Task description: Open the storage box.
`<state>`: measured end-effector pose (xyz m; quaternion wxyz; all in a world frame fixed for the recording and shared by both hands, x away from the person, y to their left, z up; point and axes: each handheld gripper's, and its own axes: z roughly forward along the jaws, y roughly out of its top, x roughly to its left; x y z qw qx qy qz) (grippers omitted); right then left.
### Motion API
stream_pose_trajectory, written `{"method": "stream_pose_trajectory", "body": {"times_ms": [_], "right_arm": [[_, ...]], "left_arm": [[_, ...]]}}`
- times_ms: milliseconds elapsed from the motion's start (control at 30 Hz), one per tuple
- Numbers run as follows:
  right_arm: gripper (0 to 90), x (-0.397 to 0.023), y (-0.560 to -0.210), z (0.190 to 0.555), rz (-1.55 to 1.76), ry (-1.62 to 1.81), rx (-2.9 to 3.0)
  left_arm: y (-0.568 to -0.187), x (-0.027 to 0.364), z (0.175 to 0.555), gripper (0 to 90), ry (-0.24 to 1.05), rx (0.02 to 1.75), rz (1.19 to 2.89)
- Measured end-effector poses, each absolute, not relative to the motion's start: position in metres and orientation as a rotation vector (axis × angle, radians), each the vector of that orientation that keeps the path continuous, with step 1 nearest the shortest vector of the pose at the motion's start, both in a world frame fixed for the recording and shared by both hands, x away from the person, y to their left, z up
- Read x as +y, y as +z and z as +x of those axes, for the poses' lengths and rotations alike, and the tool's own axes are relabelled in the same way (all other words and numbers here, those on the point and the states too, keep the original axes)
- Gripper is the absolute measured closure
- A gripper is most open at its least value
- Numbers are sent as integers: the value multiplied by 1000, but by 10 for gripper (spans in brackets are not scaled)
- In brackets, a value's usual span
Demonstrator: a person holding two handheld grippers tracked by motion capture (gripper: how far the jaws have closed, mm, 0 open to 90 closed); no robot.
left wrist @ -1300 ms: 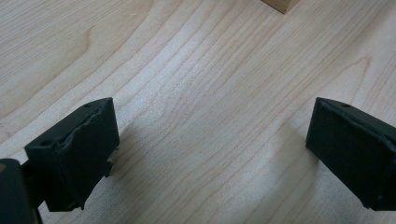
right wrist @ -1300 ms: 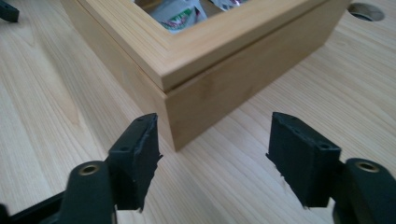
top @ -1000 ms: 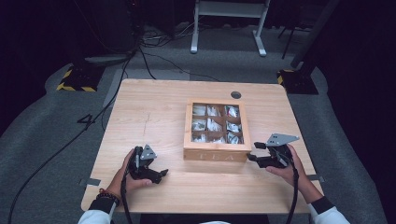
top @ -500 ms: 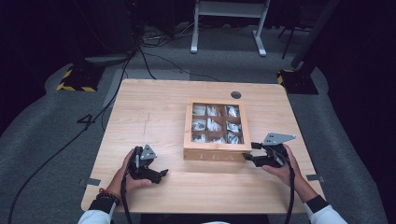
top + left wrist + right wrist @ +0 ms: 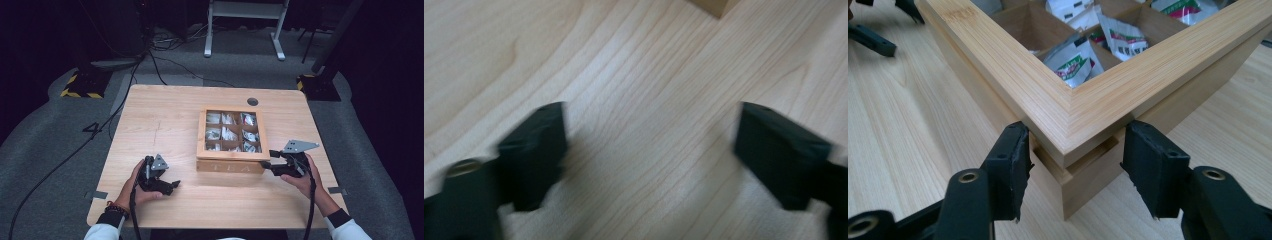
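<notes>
We see the left claw (image 5: pixel 172 186) low on the bench (image 5: pixel 165 115), left of the tea box (image 5: pixel 231 165) and apart from it. Its jaws have just been closing but stand apart with only bare wood between them; in the left gripper view a corner of the box (image 5: pixel 719 6) sits far ahead at the top edge. Bench is pale wood, fine straight grain, rounded corners.

The box is square, light bamboo with a mitred lid frame and a grid of compartments holding glossy white tea sachets (image 5: pixel 1073 57).

The right claw (image 5: pixel 1073 165) sits at the box's near right corner, jaws straddling that corner on either side. We can't tell if the black ridged pads (image 5: pixel 1015 160) press the wood or just flank it.
</notes>
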<state>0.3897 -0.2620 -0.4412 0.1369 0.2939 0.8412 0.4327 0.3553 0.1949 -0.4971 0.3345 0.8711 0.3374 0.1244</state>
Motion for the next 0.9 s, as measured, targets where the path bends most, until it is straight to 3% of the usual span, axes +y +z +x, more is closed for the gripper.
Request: {"method": "stream_pose_trajectory", "body": {"times_ms": [67,133,900], "right_arm": [[452,-262,-439,390,854,1261,2425],[452,-262,-437,391,859,1273,2417],[472,-261,-421,398,888,1326,2361]], "left_arm": [[-493,194,357,156,331,878,2260],[-488,192,357,202,351,853,2236],[-429,138,393,200,525,643,2136]]}}
